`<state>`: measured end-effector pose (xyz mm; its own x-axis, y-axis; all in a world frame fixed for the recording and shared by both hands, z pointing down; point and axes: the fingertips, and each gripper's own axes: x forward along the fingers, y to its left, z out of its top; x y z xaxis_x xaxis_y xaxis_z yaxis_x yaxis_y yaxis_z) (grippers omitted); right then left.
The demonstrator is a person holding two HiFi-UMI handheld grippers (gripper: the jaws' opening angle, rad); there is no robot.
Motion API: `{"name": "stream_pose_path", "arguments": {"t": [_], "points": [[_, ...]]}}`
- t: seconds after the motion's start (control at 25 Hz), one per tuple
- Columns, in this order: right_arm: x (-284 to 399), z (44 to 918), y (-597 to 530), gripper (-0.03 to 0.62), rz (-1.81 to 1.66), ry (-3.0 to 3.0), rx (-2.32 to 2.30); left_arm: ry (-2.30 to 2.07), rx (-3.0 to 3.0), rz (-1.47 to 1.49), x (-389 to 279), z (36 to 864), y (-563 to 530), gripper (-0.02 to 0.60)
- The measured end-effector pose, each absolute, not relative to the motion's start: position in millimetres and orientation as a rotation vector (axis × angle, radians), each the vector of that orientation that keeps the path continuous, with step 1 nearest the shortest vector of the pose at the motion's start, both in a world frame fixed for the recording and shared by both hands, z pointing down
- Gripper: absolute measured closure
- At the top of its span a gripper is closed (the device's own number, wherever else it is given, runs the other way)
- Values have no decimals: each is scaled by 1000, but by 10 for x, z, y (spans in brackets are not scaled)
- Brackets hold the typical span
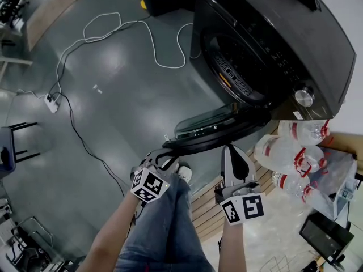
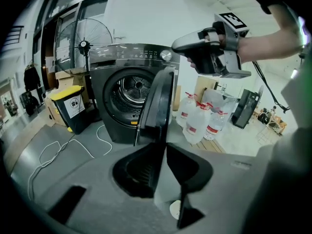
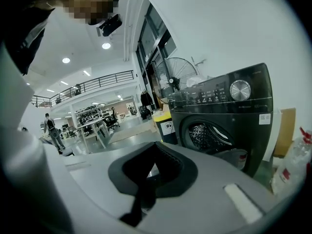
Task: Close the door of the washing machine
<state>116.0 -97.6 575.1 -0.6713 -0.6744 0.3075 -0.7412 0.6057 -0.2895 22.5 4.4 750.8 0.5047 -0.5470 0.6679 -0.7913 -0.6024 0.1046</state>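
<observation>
Door (image 2: pixel 157 101) hung wide open, seen edge-on and upright at frame centre, dead ahead of left gripper (image 2: pixel 165 146), jaws pressed together, empty. Right gripper (image 3: pixel 155 160), likewise closed on nothing, held farther off.

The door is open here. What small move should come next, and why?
Likely swing the door toward the drum: it stands wide open, and the left hand-held gripper looks closed on its outer edge, so a short push would start closing it.
</observation>
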Motion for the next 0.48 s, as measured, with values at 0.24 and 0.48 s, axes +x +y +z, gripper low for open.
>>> {"name": "stream_pose_path", "arguments": {"t": [0.24, 0.48], "points": [[1093, 5637, -1243, 583, 566, -2717, 1151, -1085, 2342, 854, -113, 7524, -371, 483], [1004, 5544, -1569, 583, 538, -2743, 1150, -1012, 2376, 877, -414, 7495, -898, 474]]}}
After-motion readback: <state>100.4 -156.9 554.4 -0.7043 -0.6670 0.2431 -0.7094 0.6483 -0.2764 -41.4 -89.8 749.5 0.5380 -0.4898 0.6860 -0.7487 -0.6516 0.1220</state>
